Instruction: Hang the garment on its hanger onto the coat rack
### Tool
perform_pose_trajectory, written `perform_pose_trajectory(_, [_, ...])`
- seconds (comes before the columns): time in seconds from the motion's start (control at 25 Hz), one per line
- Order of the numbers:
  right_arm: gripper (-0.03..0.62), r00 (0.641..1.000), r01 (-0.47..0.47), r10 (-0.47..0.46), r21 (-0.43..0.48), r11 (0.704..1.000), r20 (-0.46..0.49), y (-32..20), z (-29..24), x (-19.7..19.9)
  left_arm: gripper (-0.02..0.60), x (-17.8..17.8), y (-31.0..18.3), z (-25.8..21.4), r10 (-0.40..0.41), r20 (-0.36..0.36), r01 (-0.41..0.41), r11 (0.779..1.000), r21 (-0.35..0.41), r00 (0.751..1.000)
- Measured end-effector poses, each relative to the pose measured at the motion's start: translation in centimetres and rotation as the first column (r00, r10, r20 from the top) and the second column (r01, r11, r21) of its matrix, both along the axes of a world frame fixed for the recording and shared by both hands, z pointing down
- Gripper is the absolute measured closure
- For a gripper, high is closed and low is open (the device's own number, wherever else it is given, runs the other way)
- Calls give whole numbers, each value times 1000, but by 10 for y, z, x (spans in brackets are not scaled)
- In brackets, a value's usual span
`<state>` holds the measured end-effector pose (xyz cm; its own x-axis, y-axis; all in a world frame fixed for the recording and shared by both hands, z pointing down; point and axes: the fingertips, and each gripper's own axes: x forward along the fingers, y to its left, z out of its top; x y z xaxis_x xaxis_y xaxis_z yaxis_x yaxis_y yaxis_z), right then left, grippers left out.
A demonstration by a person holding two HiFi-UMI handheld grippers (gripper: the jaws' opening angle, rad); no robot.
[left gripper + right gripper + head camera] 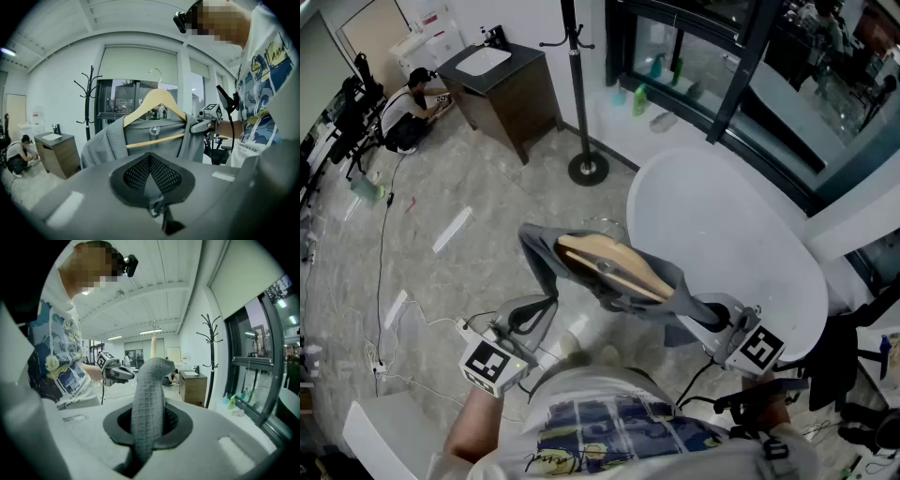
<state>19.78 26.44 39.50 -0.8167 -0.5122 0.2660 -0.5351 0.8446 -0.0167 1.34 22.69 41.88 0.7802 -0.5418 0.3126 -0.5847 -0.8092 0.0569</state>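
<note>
A grey garment (540,251) drapes over a wooden hanger (614,266) held up in the air in front of me. My right gripper (705,314) is shut on one shoulder of the garment (149,394), with fabric running down between its jaws. In the left gripper view the hanger (158,100) faces me, its metal hook pointing up, and the right gripper (199,125) pinches its right end. My left gripper (546,302) is shut and holds nothing, just left of the garment's hanging end. The black coat rack (575,66) stands on the floor ahead, apart from the garment.
A white round table (722,234) lies to the right of the garment. A dark cabinet with a sink (502,89) stands behind the rack, and a person (408,108) crouches beside it. Cables trail over the floor at left. Spray bottles (639,98) line the window sill.
</note>
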Motion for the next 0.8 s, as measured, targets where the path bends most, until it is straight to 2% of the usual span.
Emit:
perform_pose_trajectory(0.16, [568,1000,-12,12,-2,1000,3,6,1,7,578,14,10,-9,33,-13,-32,999,30,999])
perform_pose_trajectory(0.44, [568,1000,-9,9,1,1000,18,-1,-4,4,578,10,20,-2,16,6,-16,1000,27,1000])
perform_pose_trajectory(0.64, [568,1000,-13,14,-40,999,19,-28,1,0,578,2,10,11,7,-3,-7,1000,-5,1000])
perform_pose_trajectory(0.8, [568,999,-33,34,-48,998,23,-60,4,-11,578,-7,-18,9,24,-28,-24,1000,19,999])
